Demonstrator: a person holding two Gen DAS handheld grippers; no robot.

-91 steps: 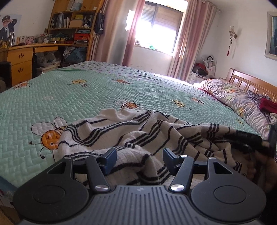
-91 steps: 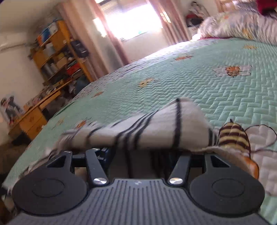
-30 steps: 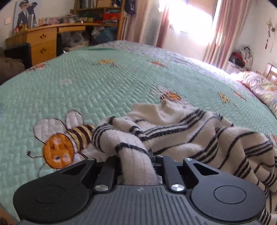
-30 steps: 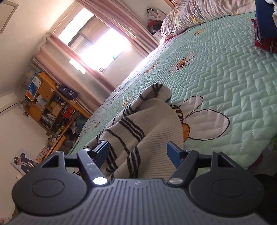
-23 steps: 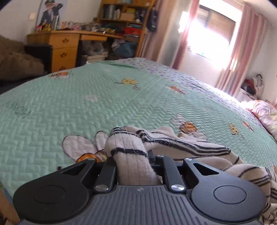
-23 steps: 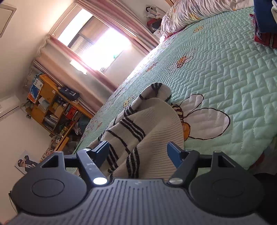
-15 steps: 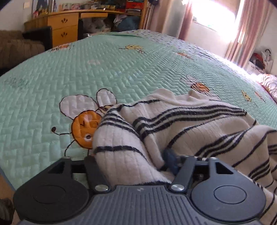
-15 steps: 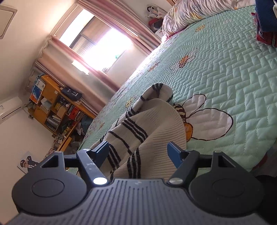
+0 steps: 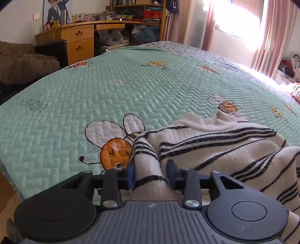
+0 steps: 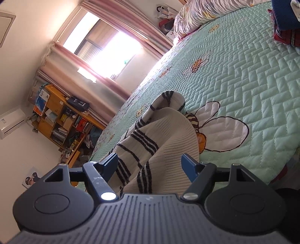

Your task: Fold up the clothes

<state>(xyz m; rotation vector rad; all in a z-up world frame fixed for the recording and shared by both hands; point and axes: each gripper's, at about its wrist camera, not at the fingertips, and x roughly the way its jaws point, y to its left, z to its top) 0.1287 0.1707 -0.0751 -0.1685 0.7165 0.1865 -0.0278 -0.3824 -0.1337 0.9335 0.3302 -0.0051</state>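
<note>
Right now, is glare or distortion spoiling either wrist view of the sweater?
Left wrist: the window is blown out at top right, but the striped sweater stays sharp. Right wrist: the window glares too, the picture sits tilted with fisheye bending, and the sweater remains clear.

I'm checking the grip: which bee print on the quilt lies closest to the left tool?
The large orange bee with white wings, just left of the left tool, partly under the striped sweater. The other bees are smaller and farther up the quilt.

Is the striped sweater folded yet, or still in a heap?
Still heaped. The striped sweater lies bunched and wrinkled on the green quilt, with one roll of it between the left gripper's pads.
</note>
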